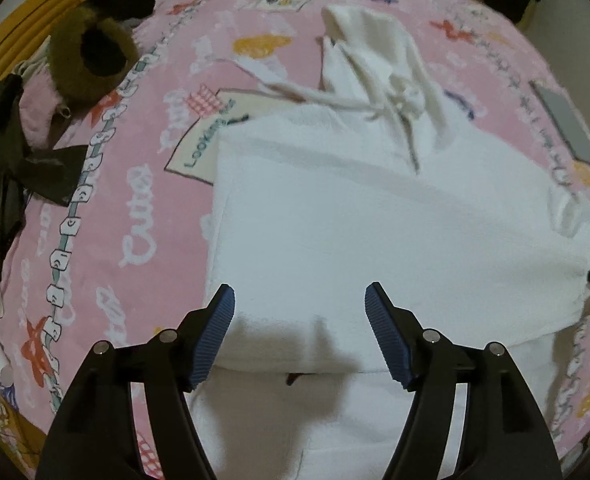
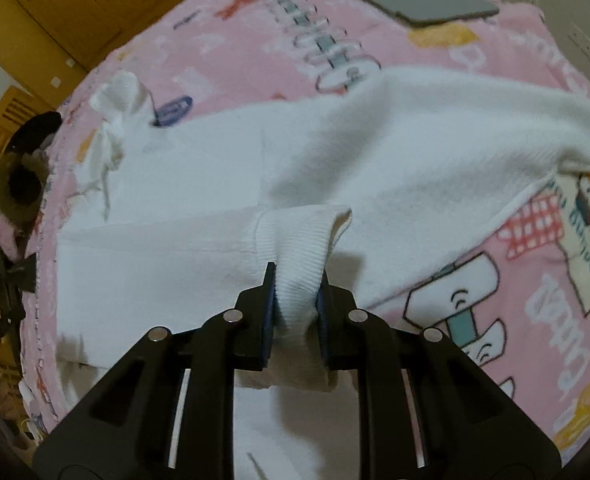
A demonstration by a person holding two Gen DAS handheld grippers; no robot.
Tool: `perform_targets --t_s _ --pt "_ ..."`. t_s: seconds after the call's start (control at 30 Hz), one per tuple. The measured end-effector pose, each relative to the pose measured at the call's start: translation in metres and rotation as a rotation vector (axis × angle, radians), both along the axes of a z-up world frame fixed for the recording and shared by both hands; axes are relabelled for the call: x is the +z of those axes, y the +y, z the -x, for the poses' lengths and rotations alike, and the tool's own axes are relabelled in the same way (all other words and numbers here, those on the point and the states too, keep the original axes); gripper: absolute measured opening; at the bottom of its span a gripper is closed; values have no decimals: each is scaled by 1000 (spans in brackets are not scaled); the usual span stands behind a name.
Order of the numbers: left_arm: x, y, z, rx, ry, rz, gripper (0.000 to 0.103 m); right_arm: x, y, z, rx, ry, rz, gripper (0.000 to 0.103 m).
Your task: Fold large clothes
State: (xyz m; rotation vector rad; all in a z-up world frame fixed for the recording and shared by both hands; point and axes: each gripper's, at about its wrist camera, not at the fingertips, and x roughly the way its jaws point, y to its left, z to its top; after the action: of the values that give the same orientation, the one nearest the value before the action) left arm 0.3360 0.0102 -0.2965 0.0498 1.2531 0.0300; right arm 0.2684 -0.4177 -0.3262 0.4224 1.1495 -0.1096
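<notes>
The big white fleecy hoodie lies flat on the pink picture-print bed blanket, its hood far from both claws. The right claw pinches the ribbed white sleeve cuff. The sleeve runs off to the right. The left claw hangs wide open over the near hem.

The hoodie in front of the left gripper is all white. The blanket under it is pink with cartoon pictures and white words. The gripper pads are blue on black arms. Far left sits a brown and black plush toy.
</notes>
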Motion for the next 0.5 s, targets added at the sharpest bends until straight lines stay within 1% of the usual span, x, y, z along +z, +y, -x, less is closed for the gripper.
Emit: perform_targets --t_s 0.07,0.13,0.2,0.3,0.33,0.37,0.4,0.43,0.5 --pt "-11 -1 -7 13 8 -13 65 -12 3 -2 22 13 30 17" --pt "-22 -1 -15 21 18 -33 65 -20 2 -3 21 17 40 17" --pt "-40 -3 -28 15 50 -47 65 -28 0 -5 13 22 39 17" --pt "-59 -12 -43 -33 100 -1 65 -36 0 -7 16 23 49 17" --pt "-65 -16 -47 -44 114 10 65 -39 0 -6 19 22 51 20" --pt "-71 -21 -49 -51 128 10 66 -41 -1 -5 18 25 54 26" --pt "-79 -28 -52 -59 150 -4 66 -42 -3 -4 10 25 61 31" --pt "-85 -33 -53 -66 170 -19 66 -42 -5 -2 1 27 66 38" --pt "-85 -48 -52 -103 181 -37 65 -41 -11 3 -18 22 55 40"
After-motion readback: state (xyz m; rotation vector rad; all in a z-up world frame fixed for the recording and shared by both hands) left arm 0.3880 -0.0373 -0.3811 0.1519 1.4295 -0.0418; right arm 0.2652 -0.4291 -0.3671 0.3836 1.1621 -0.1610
